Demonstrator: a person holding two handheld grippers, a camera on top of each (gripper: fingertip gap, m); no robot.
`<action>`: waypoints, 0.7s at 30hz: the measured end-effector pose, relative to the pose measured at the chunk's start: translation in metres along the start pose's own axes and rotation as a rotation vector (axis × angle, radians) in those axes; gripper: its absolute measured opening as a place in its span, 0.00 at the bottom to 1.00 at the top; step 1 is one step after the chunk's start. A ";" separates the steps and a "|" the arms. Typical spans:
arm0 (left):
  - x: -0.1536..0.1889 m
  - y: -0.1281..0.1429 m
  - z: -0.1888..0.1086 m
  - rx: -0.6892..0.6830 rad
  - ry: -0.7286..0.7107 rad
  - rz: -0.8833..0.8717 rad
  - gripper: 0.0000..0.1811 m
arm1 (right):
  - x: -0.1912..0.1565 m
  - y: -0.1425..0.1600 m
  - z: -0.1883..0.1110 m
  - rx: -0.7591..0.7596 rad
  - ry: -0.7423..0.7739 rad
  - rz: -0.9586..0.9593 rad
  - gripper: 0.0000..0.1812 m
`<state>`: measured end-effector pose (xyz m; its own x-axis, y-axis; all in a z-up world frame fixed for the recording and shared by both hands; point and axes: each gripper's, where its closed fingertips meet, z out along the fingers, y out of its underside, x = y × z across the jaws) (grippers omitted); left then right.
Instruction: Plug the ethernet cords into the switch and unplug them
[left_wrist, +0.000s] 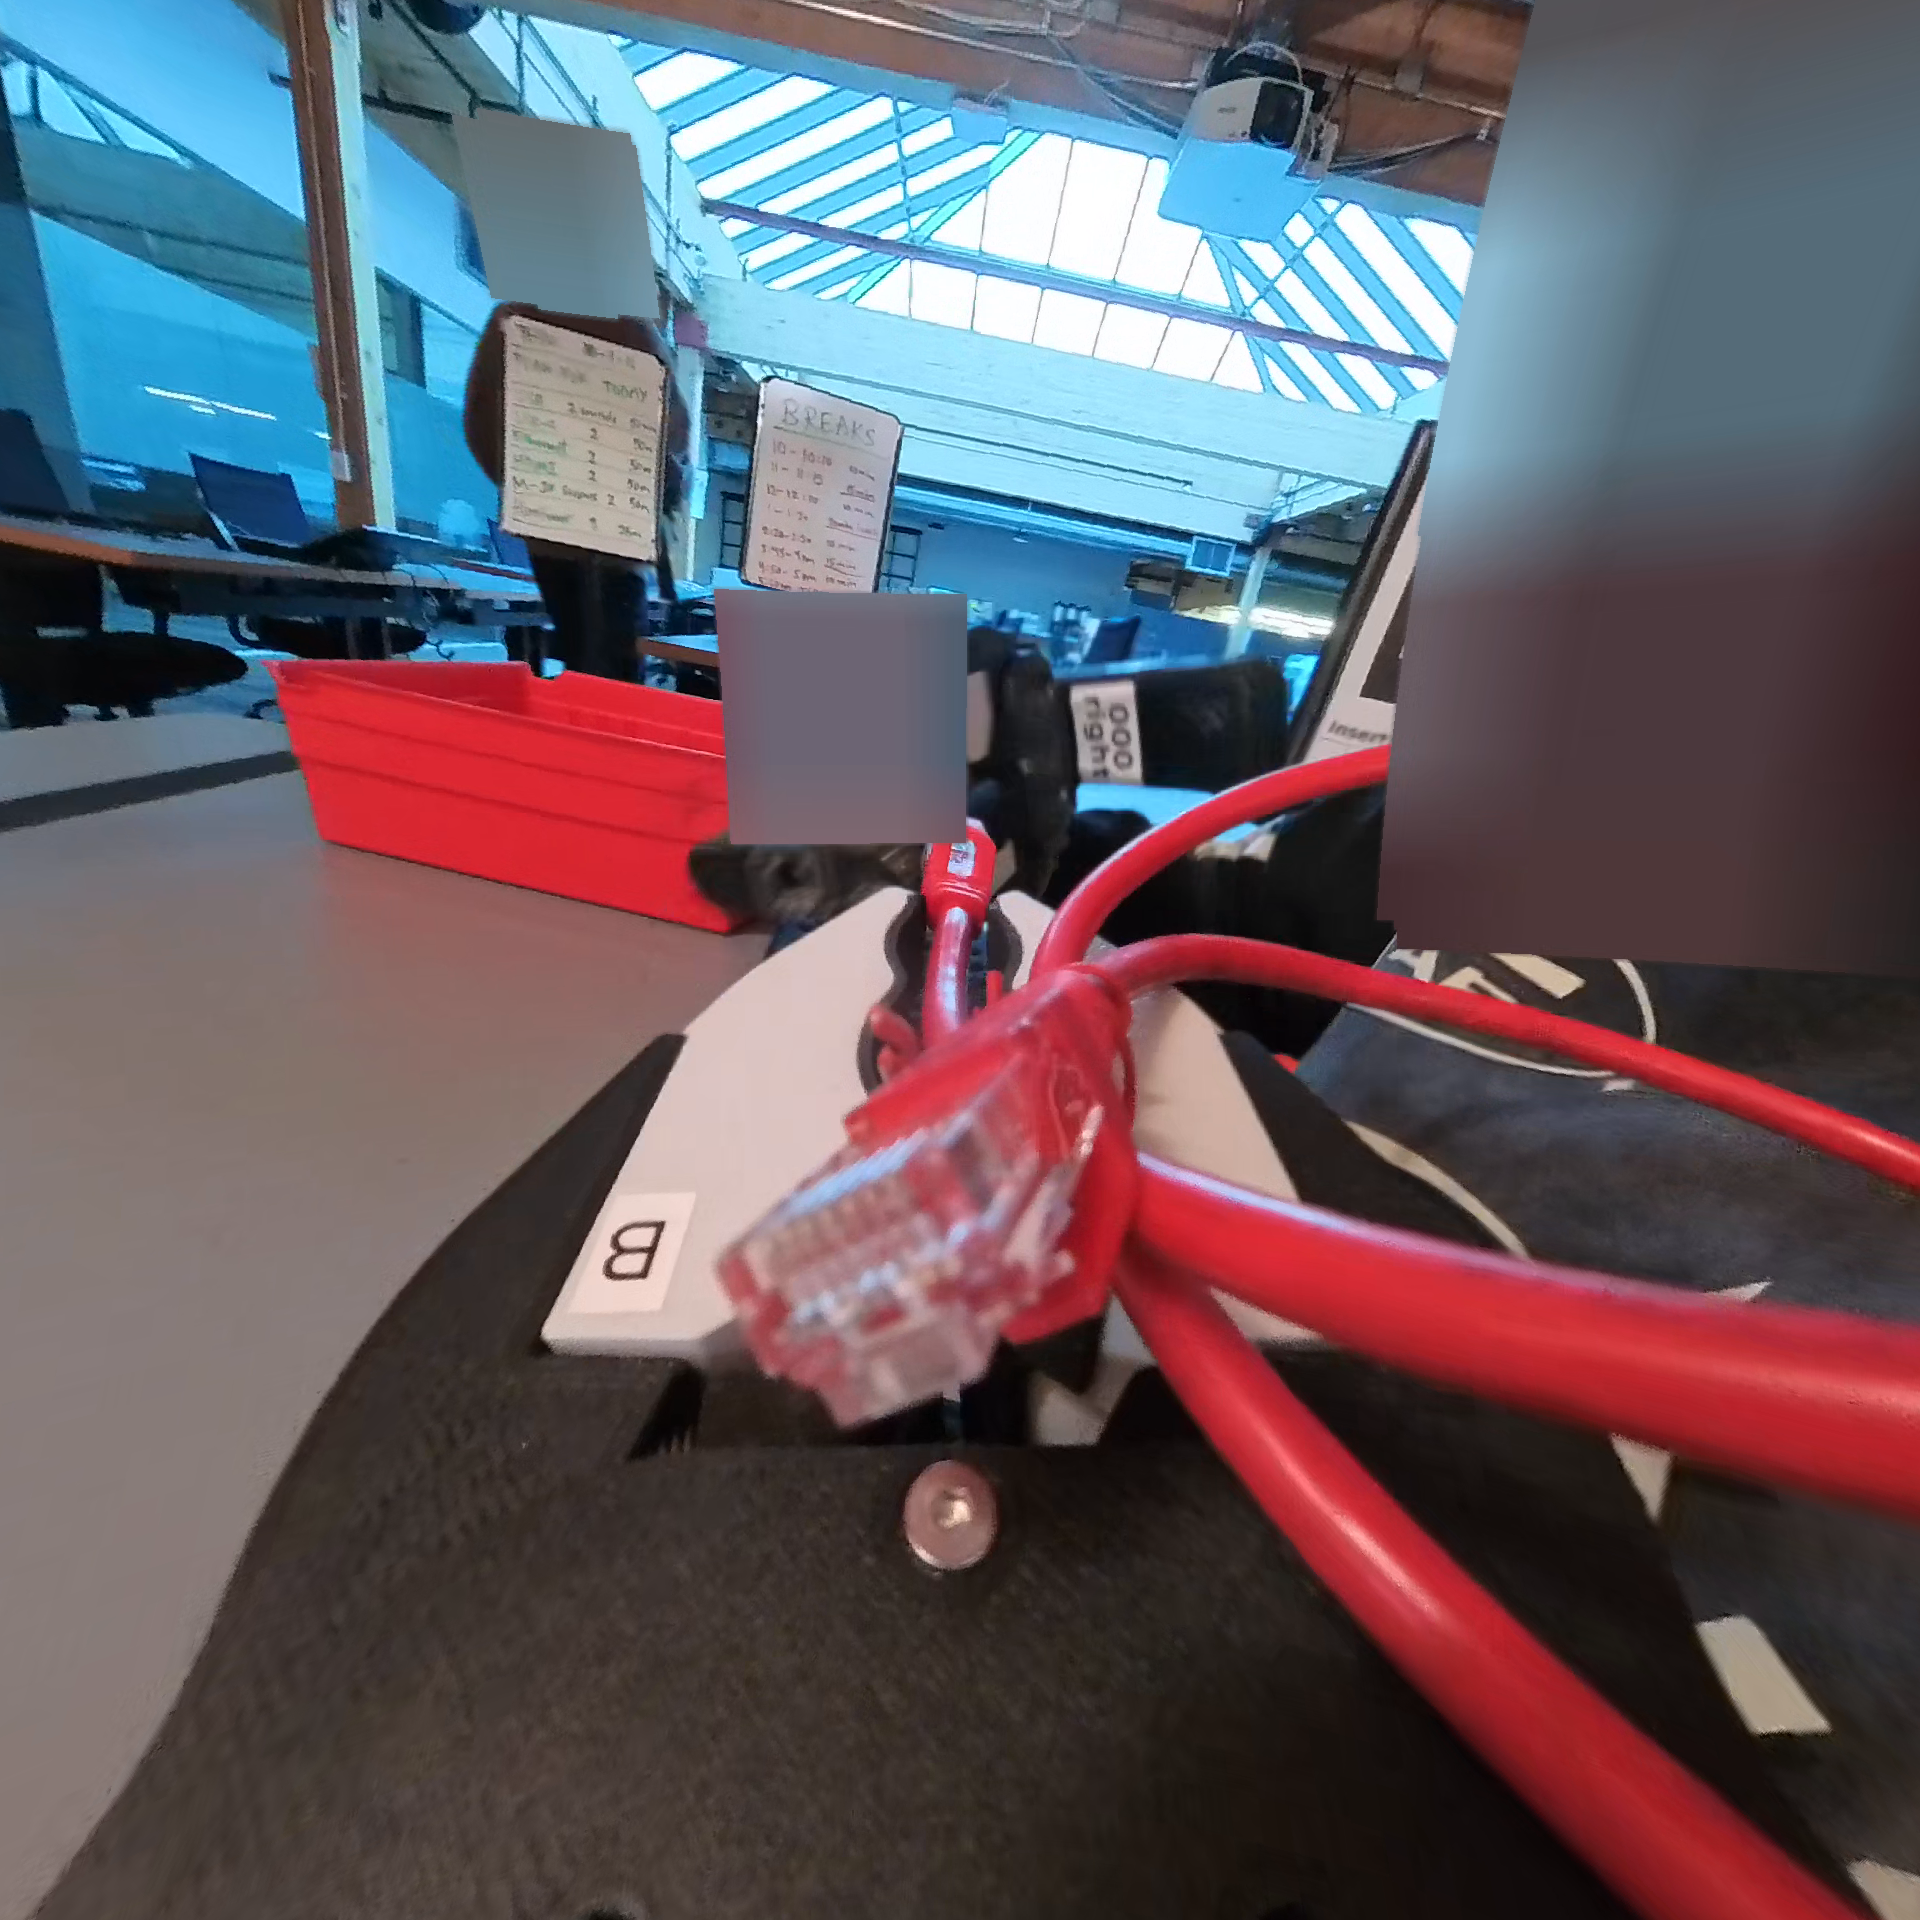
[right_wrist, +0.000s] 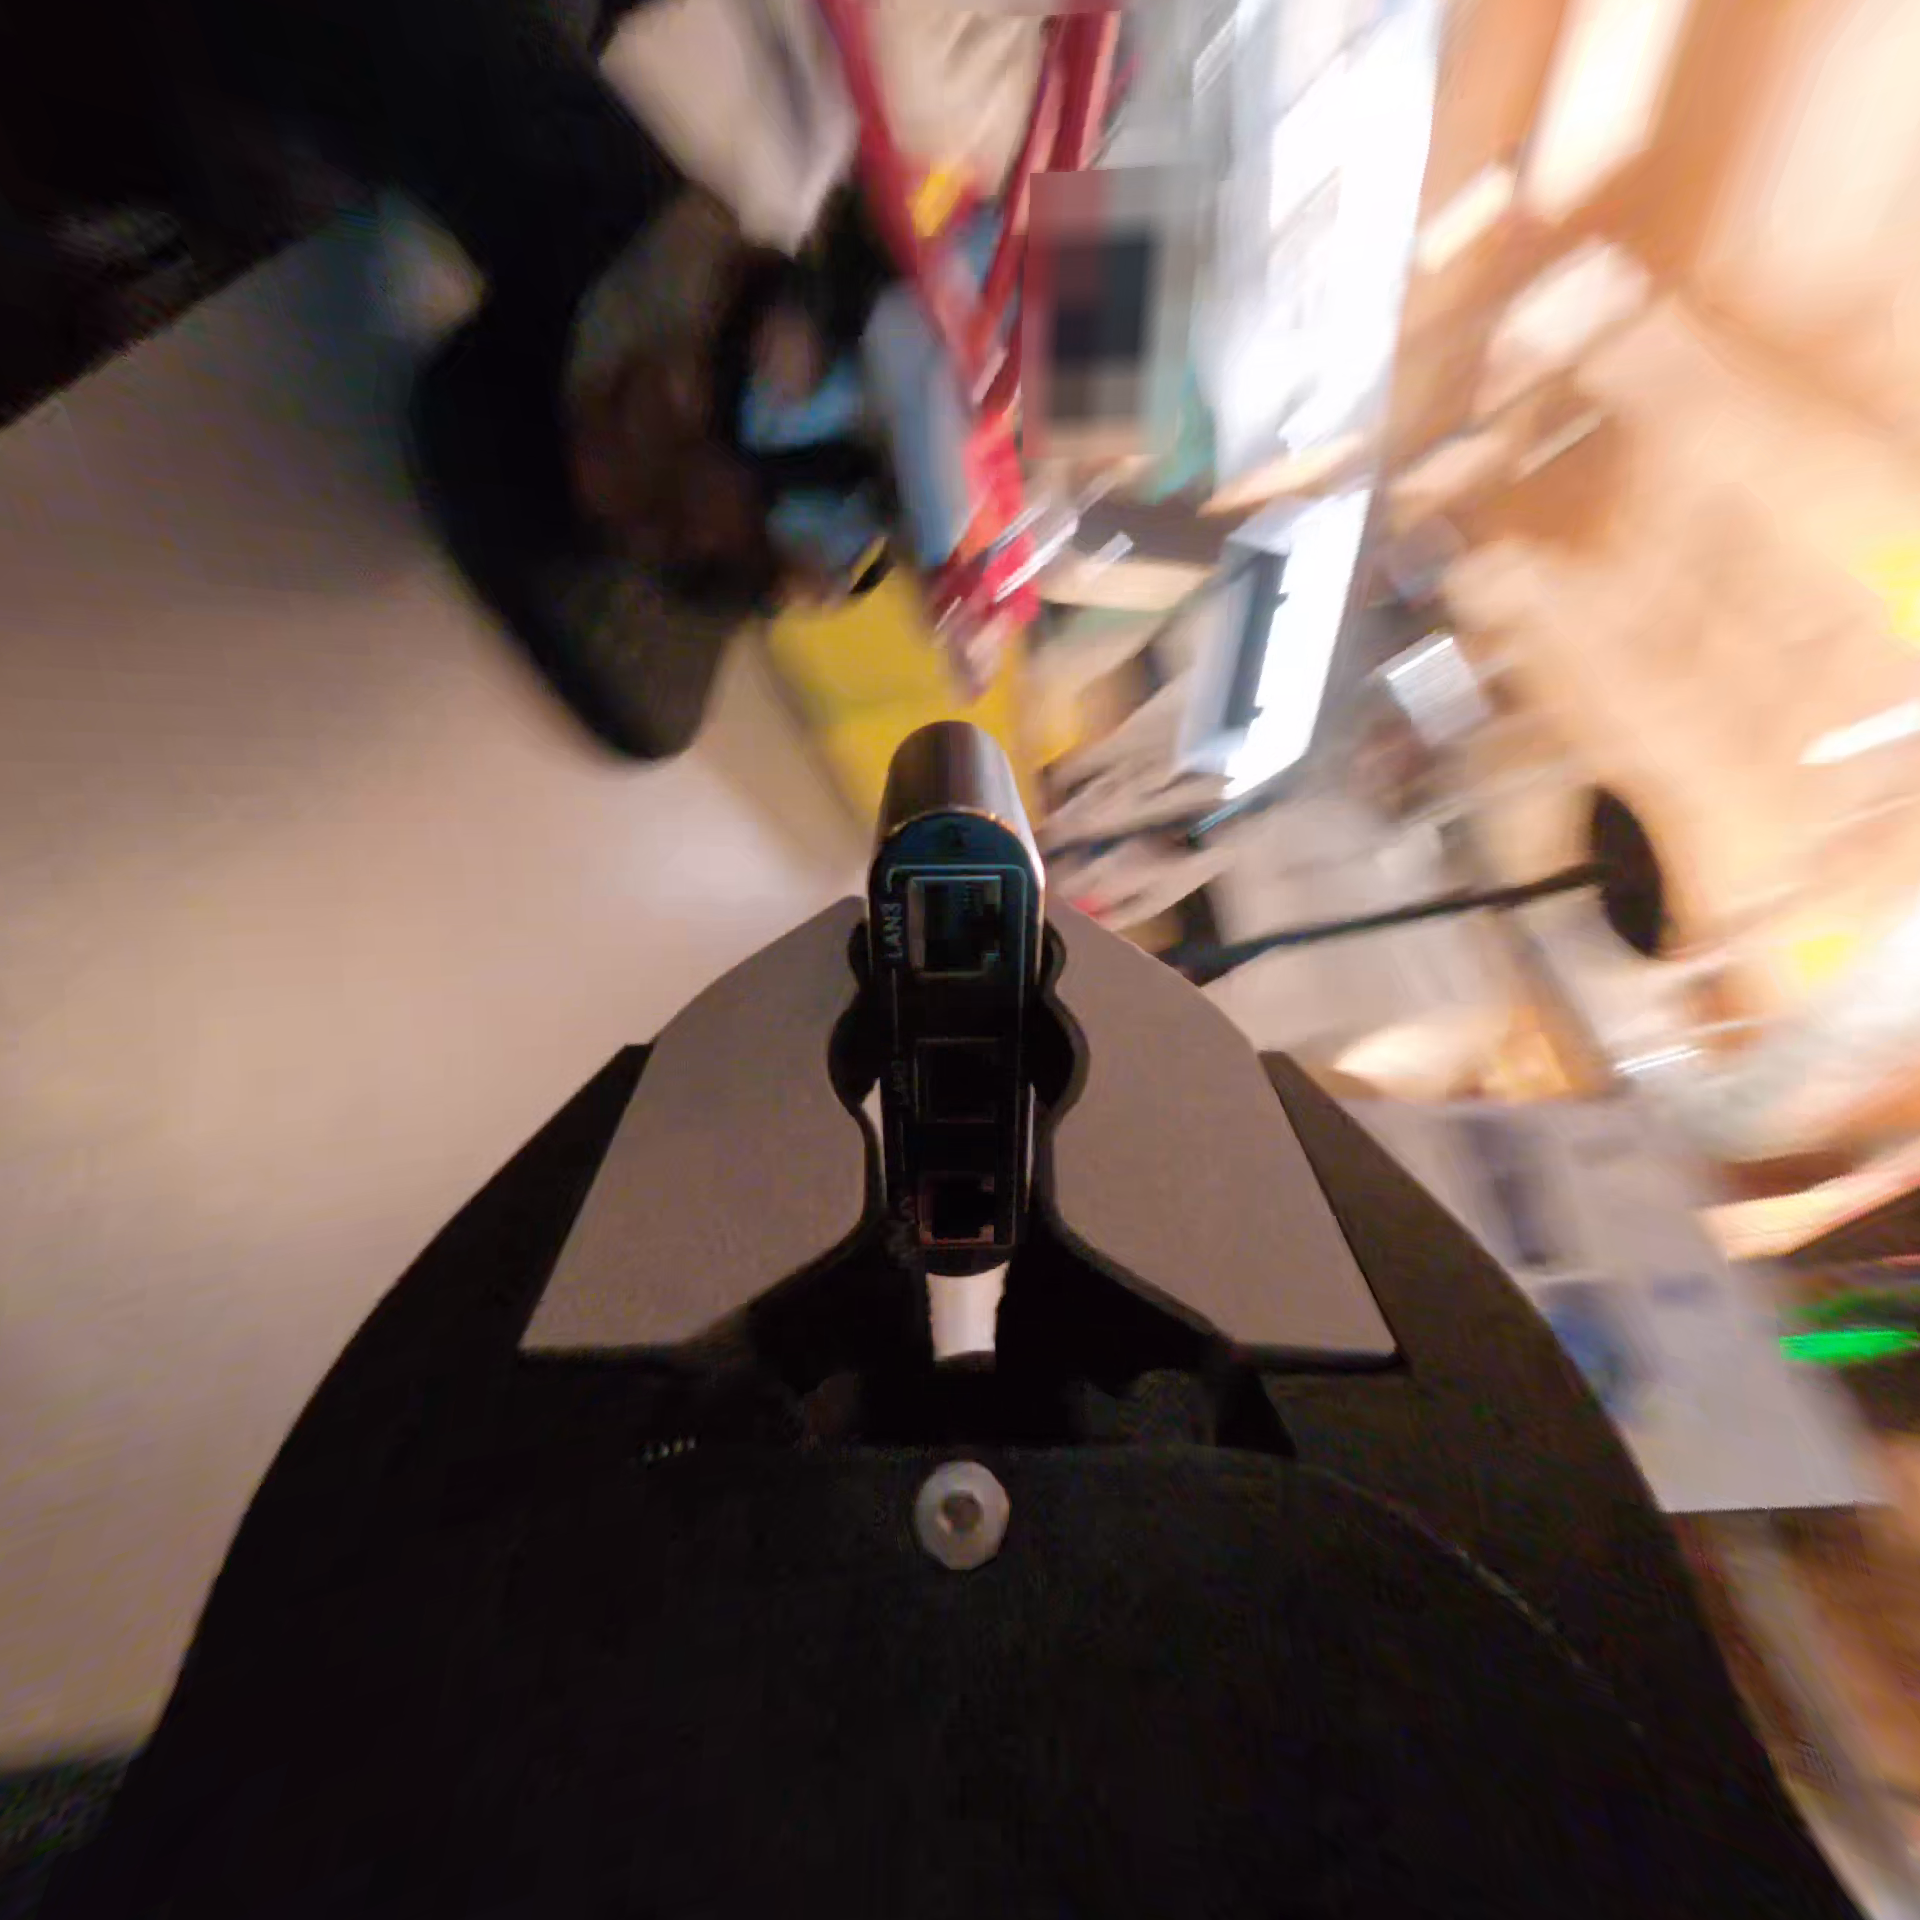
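The left gripper (left_wrist: 961, 935) has its jaws pinching the glossy red ethernet cord (left_wrist: 1455, 1320), whose clear-tipped plug (left_wrist: 914, 1247) lies back toward the camera, while the right gripper (right_wrist: 956, 987) clamps the slim black plastic switch (right_wrist: 958, 997), ports facing the lens. Neither end points at the switch, so I'd regrip just behind a plug, then line it up with an open port on the switch.

A big skylight (left_wrist: 1039, 229) lets in bright light. A wood post (left_wrist: 332, 260) stands far left, with desks (left_wrist: 208, 566) and chairs (left_wrist: 249, 509) behind a grey table (left_wrist: 312, 1039).
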<state>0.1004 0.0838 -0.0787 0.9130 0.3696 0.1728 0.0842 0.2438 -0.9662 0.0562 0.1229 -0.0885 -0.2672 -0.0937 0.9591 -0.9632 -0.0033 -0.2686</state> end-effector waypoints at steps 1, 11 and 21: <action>0.002 0.000 0.000 0.004 0.017 -0.019 0.06 | 0.011 -0.016 -0.008 0.091 0.135 -0.079 0.13; 0.023 0.014 0.010 -0.090 0.125 -0.044 0.06 | -0.008 -0.064 -0.015 0.245 0.278 -0.227 0.13; 0.036 0.022 0.009 -0.160 0.192 -0.041 0.06 | -0.024 -0.074 -0.012 0.280 0.209 -0.234 0.13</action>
<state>0.1314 0.1100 -0.0920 0.9653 0.1816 0.1879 0.1709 0.1049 -0.9797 0.1332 0.1378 -0.0905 -0.0702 0.1456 0.9868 -0.9615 -0.2735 -0.0280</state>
